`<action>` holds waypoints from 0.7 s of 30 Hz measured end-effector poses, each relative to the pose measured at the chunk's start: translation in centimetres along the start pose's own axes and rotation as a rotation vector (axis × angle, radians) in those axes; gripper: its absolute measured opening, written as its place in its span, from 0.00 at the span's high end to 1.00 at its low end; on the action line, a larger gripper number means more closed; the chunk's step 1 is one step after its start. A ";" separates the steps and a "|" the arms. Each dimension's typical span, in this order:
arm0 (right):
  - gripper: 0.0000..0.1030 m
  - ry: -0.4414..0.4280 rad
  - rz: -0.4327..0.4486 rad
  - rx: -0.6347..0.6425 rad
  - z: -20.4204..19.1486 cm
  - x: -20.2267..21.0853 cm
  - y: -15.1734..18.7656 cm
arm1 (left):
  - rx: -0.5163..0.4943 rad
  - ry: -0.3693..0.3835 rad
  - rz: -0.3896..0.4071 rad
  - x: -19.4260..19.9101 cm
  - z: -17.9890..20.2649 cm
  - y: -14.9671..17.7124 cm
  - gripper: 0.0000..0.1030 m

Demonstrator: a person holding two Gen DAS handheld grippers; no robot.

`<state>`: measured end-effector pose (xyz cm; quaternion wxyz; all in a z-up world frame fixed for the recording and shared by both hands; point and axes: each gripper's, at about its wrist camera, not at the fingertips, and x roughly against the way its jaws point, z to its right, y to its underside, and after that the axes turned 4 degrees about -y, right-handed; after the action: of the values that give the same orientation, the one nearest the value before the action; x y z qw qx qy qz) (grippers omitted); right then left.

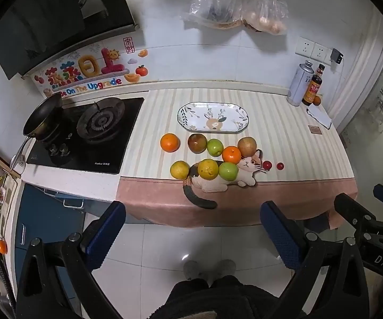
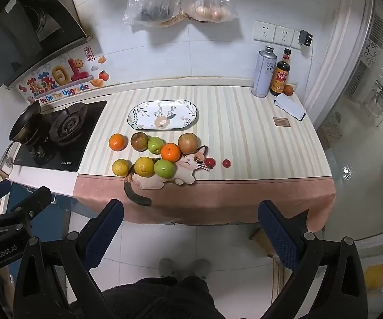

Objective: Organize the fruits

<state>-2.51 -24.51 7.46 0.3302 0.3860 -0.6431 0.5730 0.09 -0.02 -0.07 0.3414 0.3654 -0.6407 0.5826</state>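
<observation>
The fruits sit in a loose cluster on the striped cloth (image 1: pixel 284 122), well ahead of both claws and above the gap between their fingers in each wrist view. The back row runs from an orange (image 1: pixel 169 142) through a dark apple (image 1: pixel 197 143), a green apple (image 1: pixel 215 147), a second orange (image 1: pixel 231 155) and a brown pear (image 1: pixel 247 146). The front row, nearer the claws, holds two yellow citrus (image 1: pixel 180 170) and another green apple (image 1: pixel 228 171), lying on a cat print (image 1: pixel 244 170). Two small red fruits (image 1: pixel 266 164) lie just to the right of the cluster. The empty plate (image 1: pixel 241 118) lies beyond the fruits, farther from the claws.

The left claw (image 1: pixel 191 236) hangs over the floor short of the counter edge, jaws spread wide with nothing between them. The right claw (image 2: pixel 190 235) does the same, also wide and empty. A stove (image 1: pixel 127 122) lies to the left, bottles (image 2: pixel 264 71) far right.
</observation>
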 end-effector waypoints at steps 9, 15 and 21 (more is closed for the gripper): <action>0.00 0.006 0.003 0.001 0.3 0.6 0.1 | -0.004 0.005 0.010 0.0 0.1 0.1 0.00; 0.00 0.007 -0.008 0.005 -0.1 0.3 0.3 | 0.004 0.009 0.012 0.2 -0.4 0.3 0.00; 0.00 0.008 -0.005 0.006 0.0 0.5 0.4 | 0.010 0.006 0.022 0.9 -0.3 0.2 0.00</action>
<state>-3.09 -24.52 7.72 0.3333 0.3863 -0.6390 0.5756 -0.50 0.21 0.66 0.3349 0.3582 -0.6409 0.5906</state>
